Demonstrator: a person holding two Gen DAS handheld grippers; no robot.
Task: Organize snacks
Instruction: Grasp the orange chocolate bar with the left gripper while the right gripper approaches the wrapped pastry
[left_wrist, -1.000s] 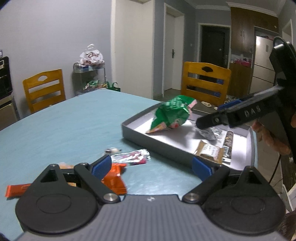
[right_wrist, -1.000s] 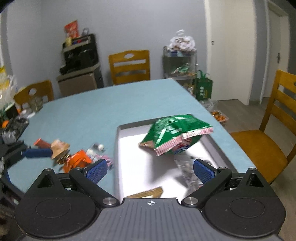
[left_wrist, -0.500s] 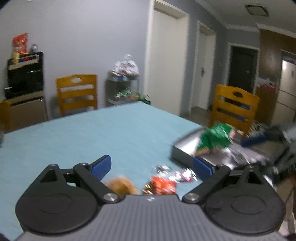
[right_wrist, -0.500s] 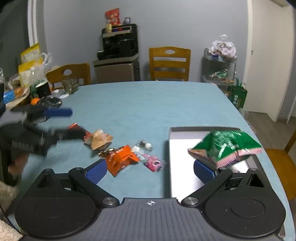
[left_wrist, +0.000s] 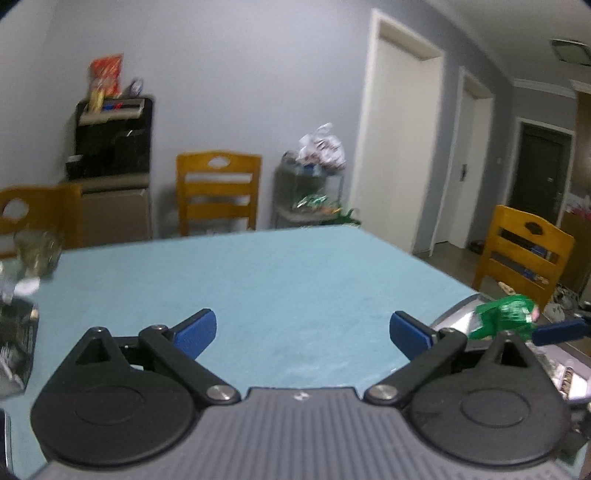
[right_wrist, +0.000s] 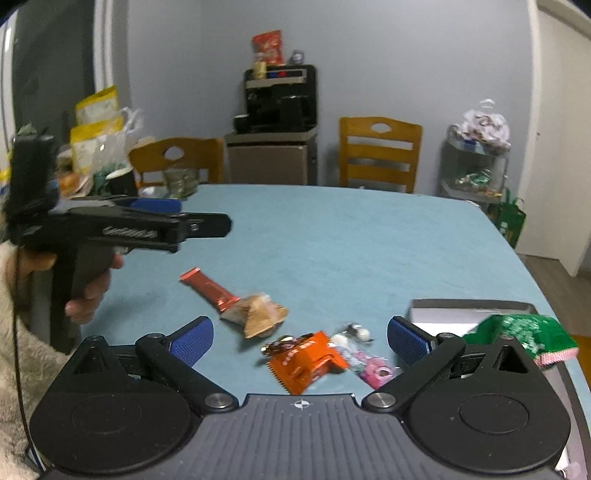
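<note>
The left gripper (left_wrist: 301, 330) hangs above the bare blue table (left_wrist: 277, 280) with its jaws opening and nothing between them, and the right gripper (right_wrist: 300, 336) stands wide and empty over the loose snacks. Near the table's front lie an orange-red bar (right_wrist: 210, 290), a tan wrapped snack (right_wrist: 260, 314), an orange packet (right_wrist: 306, 360) and a pink sweet (right_wrist: 373, 369), close together left of the grey tray (right_wrist: 465, 308). A green bag (right_wrist: 521, 334) rests in that tray at the right.

Home dining room: blue-covered tabletop (right_wrist: 332, 236), wooden chairs (right_wrist: 380, 151) at centre, coffee machine (right_wrist: 277, 99) on cabinet (top centre), white interior doors (left_wrist: 395, 147) at right.
</note>
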